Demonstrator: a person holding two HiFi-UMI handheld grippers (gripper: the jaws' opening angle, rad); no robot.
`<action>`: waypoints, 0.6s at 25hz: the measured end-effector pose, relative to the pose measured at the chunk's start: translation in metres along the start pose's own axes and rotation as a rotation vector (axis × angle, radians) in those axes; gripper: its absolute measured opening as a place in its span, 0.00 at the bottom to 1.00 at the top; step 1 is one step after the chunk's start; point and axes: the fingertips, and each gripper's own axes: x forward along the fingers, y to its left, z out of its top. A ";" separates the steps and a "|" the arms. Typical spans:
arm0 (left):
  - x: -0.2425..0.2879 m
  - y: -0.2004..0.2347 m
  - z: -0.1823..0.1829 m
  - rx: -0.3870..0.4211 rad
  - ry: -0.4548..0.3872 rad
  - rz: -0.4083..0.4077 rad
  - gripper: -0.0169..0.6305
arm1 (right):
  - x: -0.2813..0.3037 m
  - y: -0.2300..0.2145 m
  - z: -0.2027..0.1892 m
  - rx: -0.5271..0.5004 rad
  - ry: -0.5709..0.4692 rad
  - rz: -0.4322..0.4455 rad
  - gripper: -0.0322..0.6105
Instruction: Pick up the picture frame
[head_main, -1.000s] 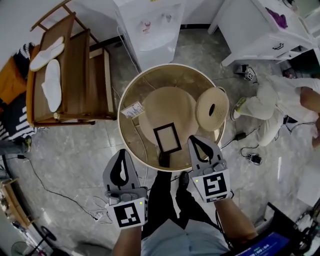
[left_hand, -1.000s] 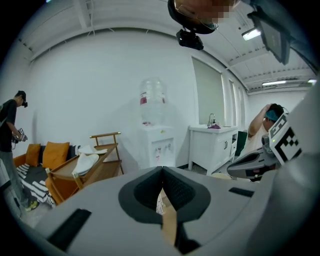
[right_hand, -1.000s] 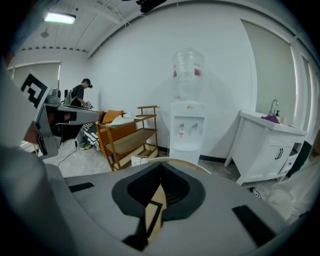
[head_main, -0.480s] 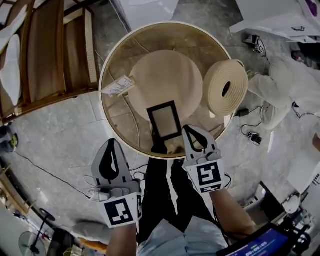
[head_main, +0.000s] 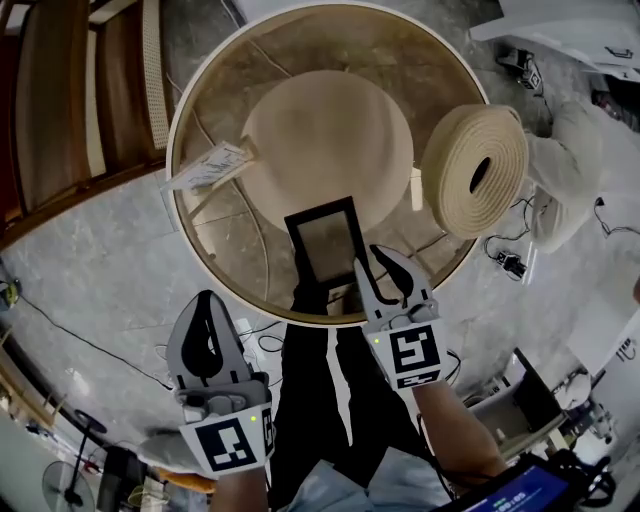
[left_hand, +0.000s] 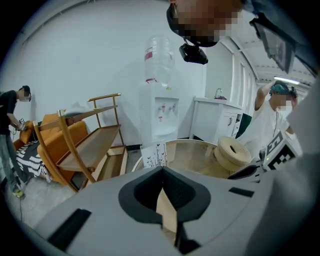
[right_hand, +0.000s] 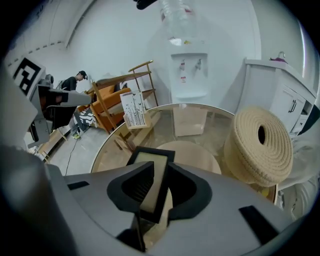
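Grey marbled floor (head_main: 90, 270) surrounds a round glass-topped table (head_main: 215, 245). On the glass we see a thick coil of woven rope (head_main: 475, 170) at the right rim. The black picture frame (head_main: 327, 240) is propped at a tilt near the edge closest to us. We judge the step in hand to be the grasp. We should set the pads squarely on the frame's dark border rather than its pane, close gently so it does not skid on the glass, then lift straight up. Our right gripper (right_hand: 159, 167) has its jaws opening, fairly wide, with the frame's lower edge between them, not pinched as far as we can see. Our left gripper (left_hand: 161, 172) hangs off the table, jaws pressed together on nothing.
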 end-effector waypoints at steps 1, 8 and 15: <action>0.002 0.001 -0.005 -0.004 0.007 0.002 0.05 | 0.004 -0.001 -0.004 0.008 0.010 0.000 0.21; 0.009 0.002 -0.031 -0.011 0.046 -0.001 0.05 | 0.026 -0.005 -0.033 0.028 0.056 0.006 0.24; 0.013 0.005 -0.038 -0.008 0.057 -0.001 0.05 | 0.040 -0.009 -0.051 0.043 0.084 0.017 0.24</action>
